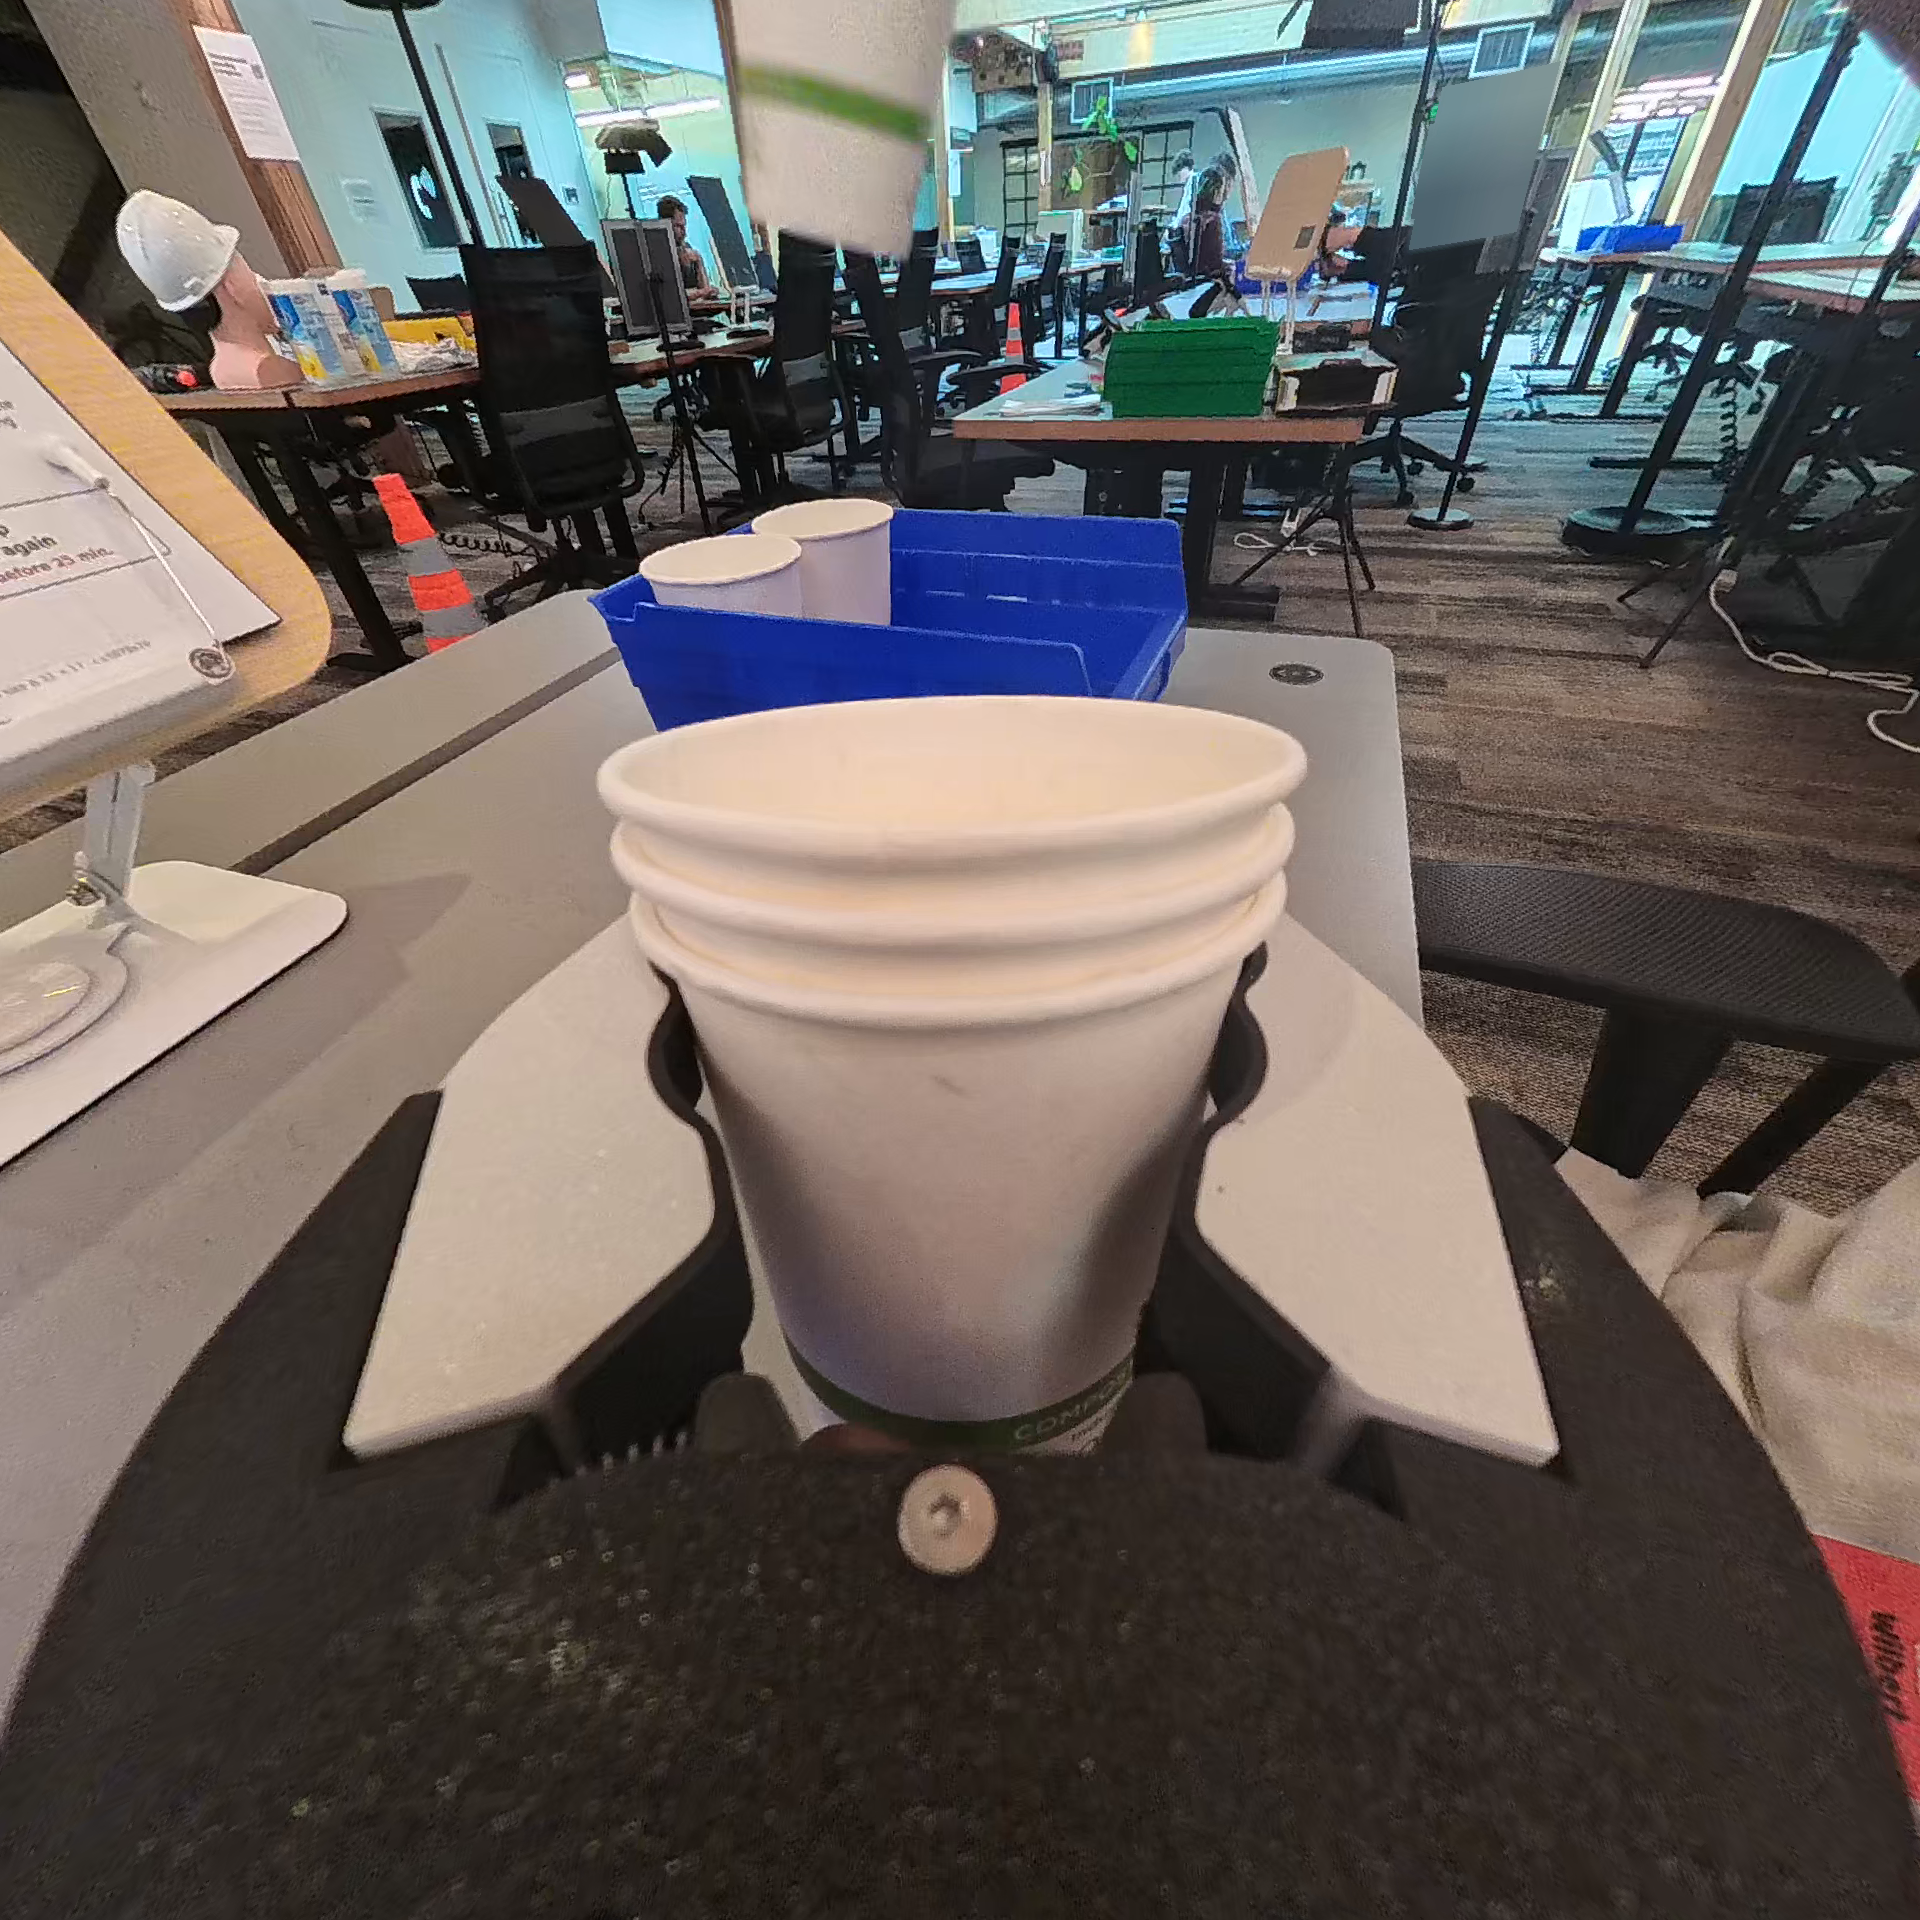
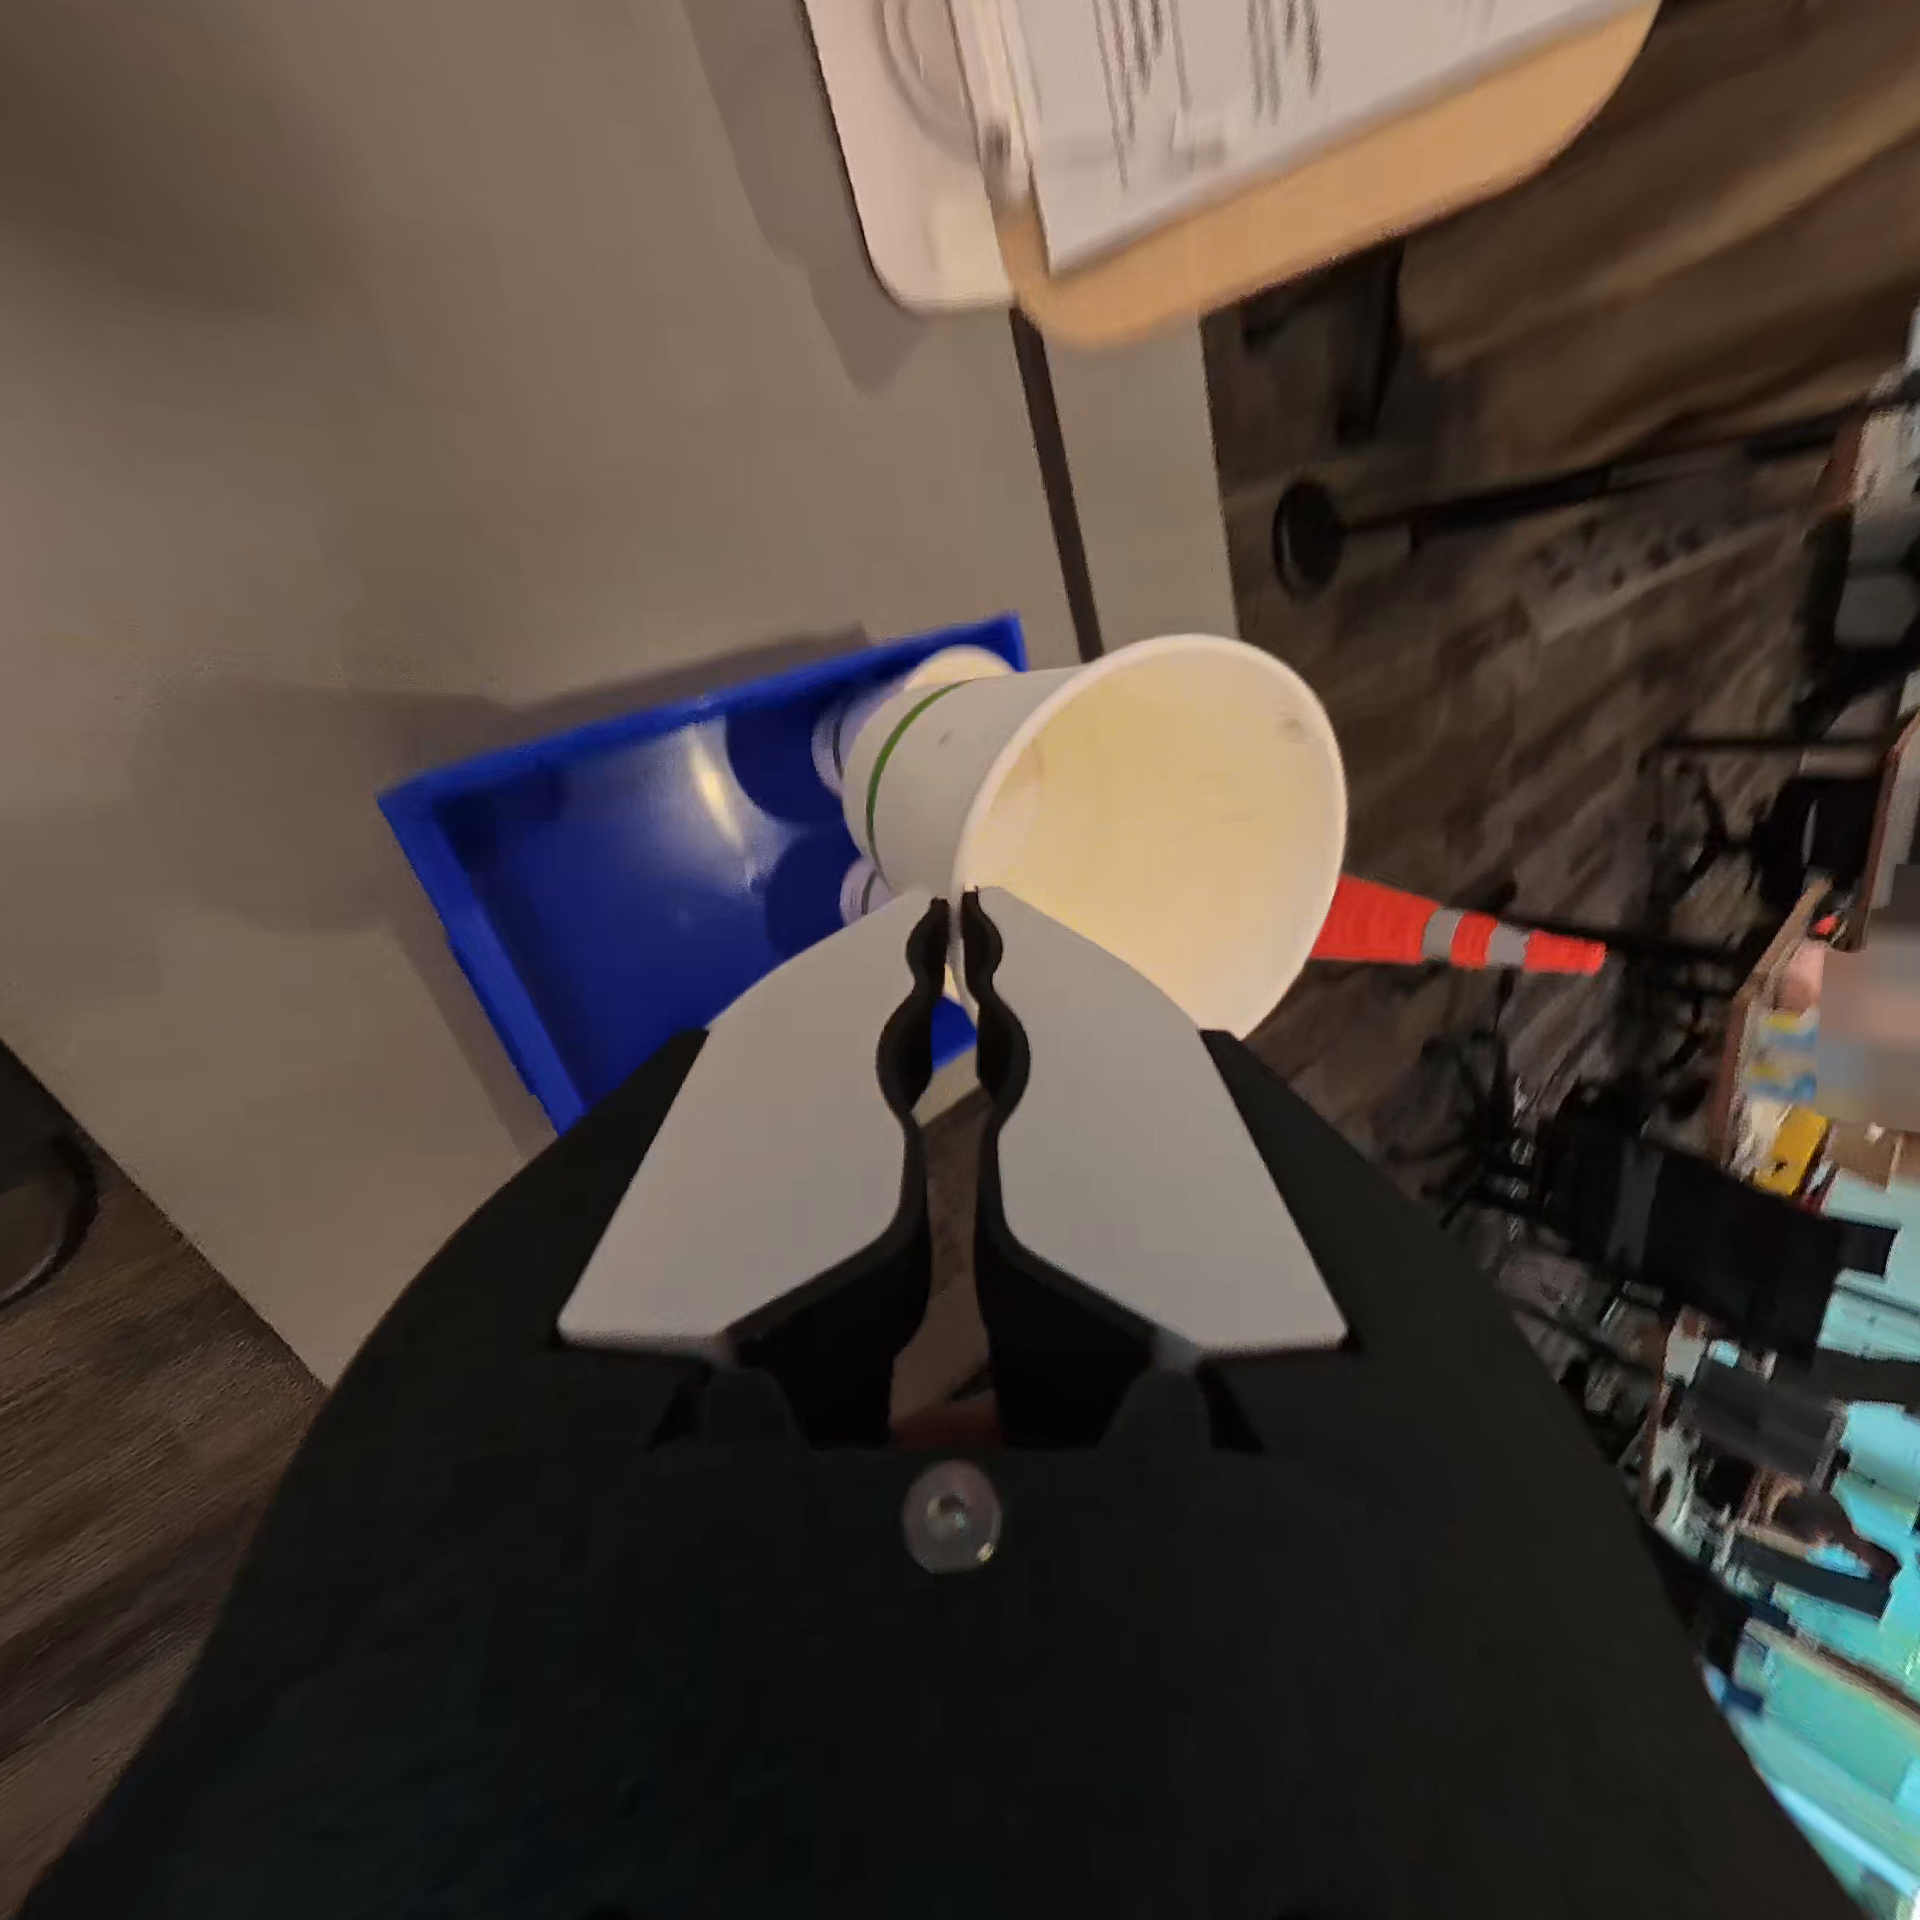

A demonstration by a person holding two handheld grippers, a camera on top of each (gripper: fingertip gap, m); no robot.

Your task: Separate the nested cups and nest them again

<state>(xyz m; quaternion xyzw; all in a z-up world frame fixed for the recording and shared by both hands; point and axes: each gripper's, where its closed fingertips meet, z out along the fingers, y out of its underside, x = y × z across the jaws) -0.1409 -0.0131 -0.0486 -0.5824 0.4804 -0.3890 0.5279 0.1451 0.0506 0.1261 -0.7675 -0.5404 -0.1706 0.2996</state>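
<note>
The left tongs (image 1: pixel 951 1049) are clamped around a stack of three nested cups (image 1: pixel 951 997), white paper with rolled rims. The stack stands upright over the grey desk (image 1: pixel 436 831), and its bottom, with a green band, is partly cut off by the tongs' black body. The right tongs (image 2: pixel 956 914) are pinched shut on the rim of a single cup (image 2: pixel 1101 800), same white paper with a thin green stripe and a creamy inside, tipped on its side so you look into its mouth. In the left wrist view that cup is blurry and cropped by the top edge. Behind the stack sits a glossy blue plastic bin (image 1: pixel 1029 613) with two more white cups (image 1: pixel 774 566) upside down in it. From the right view they're mostly hidden behind the held cup, and the whole shot is smeared. An orange traffic cone (image 1: pixel 426 566) stands on the floor past the desk.
</note>
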